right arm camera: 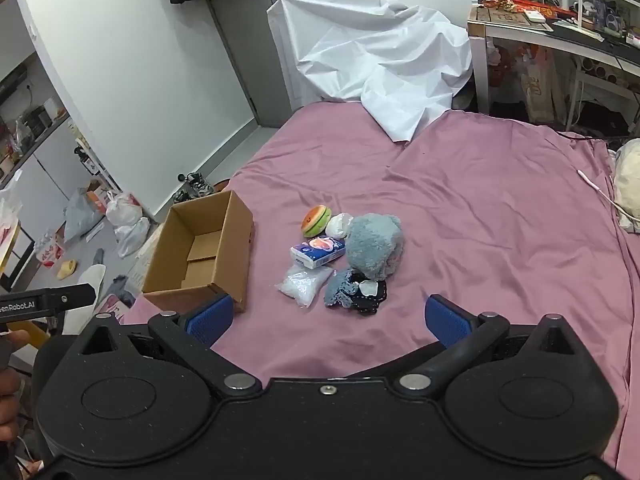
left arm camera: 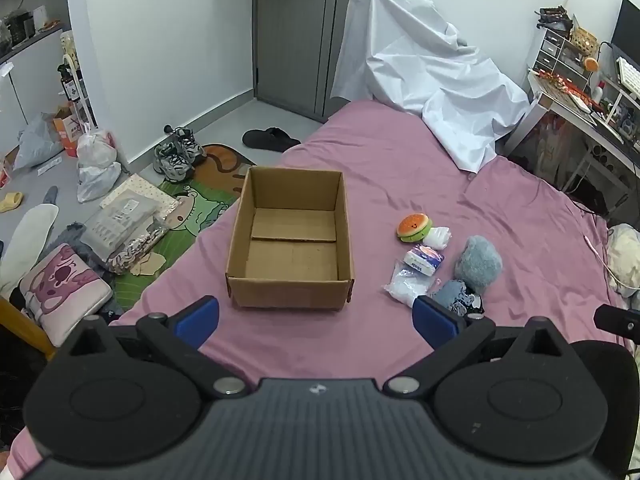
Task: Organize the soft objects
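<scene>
Both grippers hang above the near edge of a bed with a pink sheet, angled down toward it. Left gripper: jaws spread wide, blue pads well apart, nothing between them. Right gripper: same, wide open and empty. The box, open-topped cardboard, sits on the sheet near the bed's left edge; its inside shows only bare flaps, so nothing is sorted yet. The soft things lie in one loose cluster to the right of the box, apart from it: a burger toy at the far end, a white bag touching it, a tissue pack just nearer, a clear bag of white filling nearest the box, a grey plush on the right side, and a dark cloth in front of the plush. Judgement: this is the start, approach before the first pick; the task is barely begun. The cluster lies ahead of the right gripper, between its pads in that view, so the right hand seems the natural one to pick first, with the left better placed over the box. Next move calls for coming down on one item without dragging its neighbours; the clear bag or dark cloth sit nearest and are least hemmed in. The plush is bulky and may need the full jaw width. Risk: the slick bags could slip or bunch in the pads; the box is light and may slide if bumped.
</scene>
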Demonstrator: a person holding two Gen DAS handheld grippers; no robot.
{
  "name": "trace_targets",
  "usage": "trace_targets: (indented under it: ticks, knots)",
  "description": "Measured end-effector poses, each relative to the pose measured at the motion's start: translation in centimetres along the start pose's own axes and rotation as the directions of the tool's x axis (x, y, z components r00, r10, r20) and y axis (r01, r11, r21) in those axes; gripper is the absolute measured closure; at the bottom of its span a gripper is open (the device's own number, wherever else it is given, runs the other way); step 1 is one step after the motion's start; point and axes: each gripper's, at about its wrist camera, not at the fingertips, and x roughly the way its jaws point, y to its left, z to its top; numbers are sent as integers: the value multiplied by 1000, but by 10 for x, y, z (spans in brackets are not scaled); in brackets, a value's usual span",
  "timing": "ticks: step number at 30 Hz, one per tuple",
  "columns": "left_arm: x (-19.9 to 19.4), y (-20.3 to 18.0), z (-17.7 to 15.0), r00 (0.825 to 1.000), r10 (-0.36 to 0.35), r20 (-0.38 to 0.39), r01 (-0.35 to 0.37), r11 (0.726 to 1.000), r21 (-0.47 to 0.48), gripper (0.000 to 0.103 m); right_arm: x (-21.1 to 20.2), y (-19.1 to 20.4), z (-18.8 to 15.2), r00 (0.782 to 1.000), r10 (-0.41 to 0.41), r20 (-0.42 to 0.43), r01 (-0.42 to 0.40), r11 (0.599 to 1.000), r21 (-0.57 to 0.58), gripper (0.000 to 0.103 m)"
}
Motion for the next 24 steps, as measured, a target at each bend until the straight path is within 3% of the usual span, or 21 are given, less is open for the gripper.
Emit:
trace_targets:
  ticks: [9, 24]
  knots:
    - [11, -16, -2, 1000, 1, -28, -1, 1000, 15, 1, 2, 3, -2, 1000, -6, 2, 6, 1000, -1, 0]
    - [4, -5, -4, 1000, -14, -14, 14, 1000, 18, 1, 2, 4, -4, 1000, -7, 1, 7, 1000, -26, 0]
